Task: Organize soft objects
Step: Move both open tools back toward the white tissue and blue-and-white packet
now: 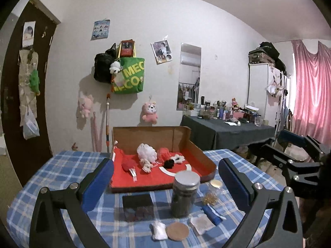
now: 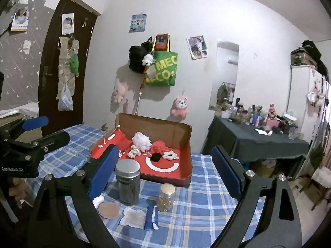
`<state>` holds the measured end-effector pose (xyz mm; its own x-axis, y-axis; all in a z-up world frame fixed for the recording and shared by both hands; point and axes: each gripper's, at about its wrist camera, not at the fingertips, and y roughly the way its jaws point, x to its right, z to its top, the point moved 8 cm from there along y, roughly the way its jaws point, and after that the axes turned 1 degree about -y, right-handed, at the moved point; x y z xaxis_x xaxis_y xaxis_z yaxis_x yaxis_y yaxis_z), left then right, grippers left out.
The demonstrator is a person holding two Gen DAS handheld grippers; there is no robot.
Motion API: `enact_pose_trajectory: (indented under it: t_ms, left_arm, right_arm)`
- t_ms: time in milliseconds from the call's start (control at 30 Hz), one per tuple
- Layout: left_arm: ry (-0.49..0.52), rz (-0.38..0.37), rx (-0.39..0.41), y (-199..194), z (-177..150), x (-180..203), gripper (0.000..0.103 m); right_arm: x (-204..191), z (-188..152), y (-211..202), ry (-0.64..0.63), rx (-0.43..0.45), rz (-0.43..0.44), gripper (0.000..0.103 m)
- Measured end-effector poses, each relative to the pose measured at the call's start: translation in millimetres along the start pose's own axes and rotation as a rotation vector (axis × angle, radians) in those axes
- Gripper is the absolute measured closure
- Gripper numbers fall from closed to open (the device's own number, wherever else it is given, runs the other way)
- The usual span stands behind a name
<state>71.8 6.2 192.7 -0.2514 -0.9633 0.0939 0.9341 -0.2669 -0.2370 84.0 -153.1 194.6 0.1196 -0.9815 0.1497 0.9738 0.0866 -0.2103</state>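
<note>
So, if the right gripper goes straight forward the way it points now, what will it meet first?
Probably the tall jar, which stands nearest between the open right gripper's fingers, a little left of centre. The red box lies behind it. Depth is hard to judge here.

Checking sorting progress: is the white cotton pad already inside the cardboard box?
No. The white cotton pad lies on the checked tablecloth beside a round brown pad, well outside the cardboard box.

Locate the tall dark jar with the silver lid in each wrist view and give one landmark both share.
Left wrist: tall dark jar right of centre, low, before the red-lined box.
Right wrist: jar left of centre, beside the small jar.
Shared landmark: green tote bag on the wall.
</note>
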Motion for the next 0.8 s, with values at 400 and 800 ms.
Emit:
enact_pose_trajectory:
  t_ms: [400, 800]
  left_arm:
    - [-0.035, 0.049, -0.054, 2, -67, -12, 0.000]
    - [-0.037, 0.100, -0.222, 39, -132, -27, 0.000]
  right_arm:
    - [-11, -68, 4, 0.075, -0.057, -0.009, 0.005]
    - [-7, -157, 47, 0.147, -0.281, -0.004, 0.005]
